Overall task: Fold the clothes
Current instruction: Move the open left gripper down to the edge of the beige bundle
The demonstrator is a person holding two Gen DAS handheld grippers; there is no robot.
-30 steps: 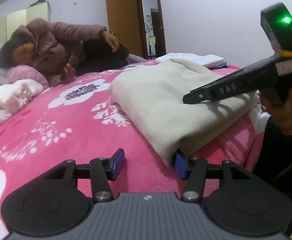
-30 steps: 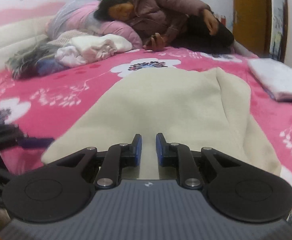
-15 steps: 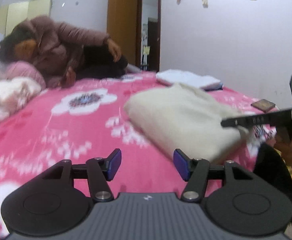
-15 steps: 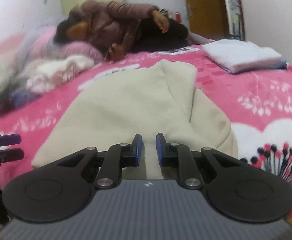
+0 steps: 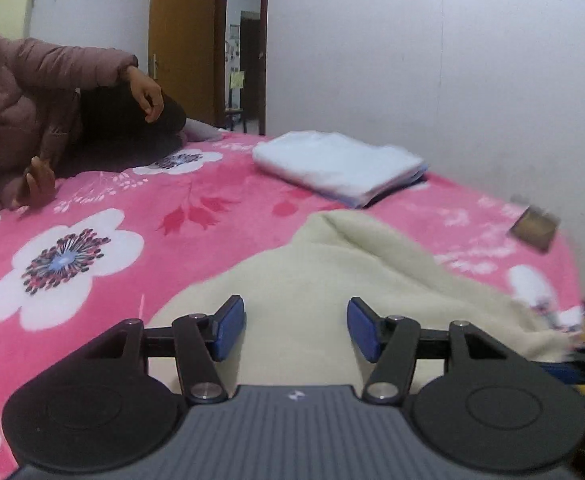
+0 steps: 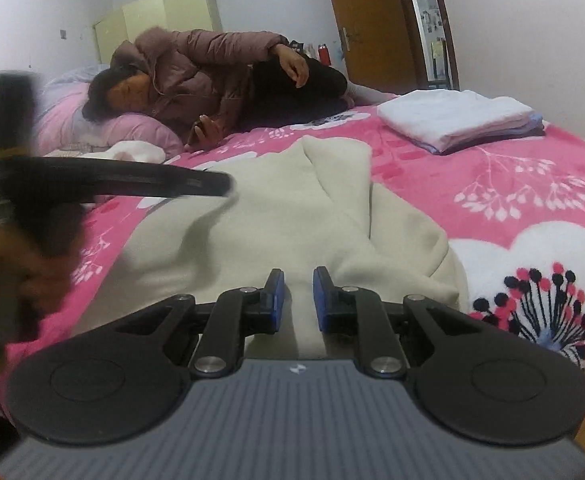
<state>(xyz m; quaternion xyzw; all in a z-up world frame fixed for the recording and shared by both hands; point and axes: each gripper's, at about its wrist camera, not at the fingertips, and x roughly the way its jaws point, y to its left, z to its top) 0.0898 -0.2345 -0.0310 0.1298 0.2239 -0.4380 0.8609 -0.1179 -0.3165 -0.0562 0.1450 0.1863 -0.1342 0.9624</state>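
Bed (image 5: pixel 140 200): pink flowered cover, fills the lower and middle frame in both views; carries everything below.

Person in a padded jacket (image 6: pixel 196 68): lying across the upper left of the right wrist view, clear of the work.

Cream garment (image 6: pixel 292 208): the task's thing, partly folded, centre of the right wrist view and lower centre of the left wrist view. One flap lies over the body with a ridge running to a point at the far end. Near edge sits at the bed's edge.

Folded stack (image 5: pixel 340 166): white over bluish layers, upper right of centre, well apart from the cream garment.

Left gripper (image 5: pixel 295 330): fingers apart, having just been opening; the garment lies below and beyond them, nothing pressed between the pads. In the right wrist view it shows as a blurred black bar at mid left.

Right gripper (image 6: pixel 295 300): fingers close together with a narrow gap; cream cloth shows through the gap, but whether a layer is pinched cannot be told.

Small brown item (image 5: pixel 534 228): right edge, blurred, unidentified.

Risks, as judged: the open left fingers could catch only the top layer and drag the flap askew; a pull toward the near edge could slide the garment off the bed.
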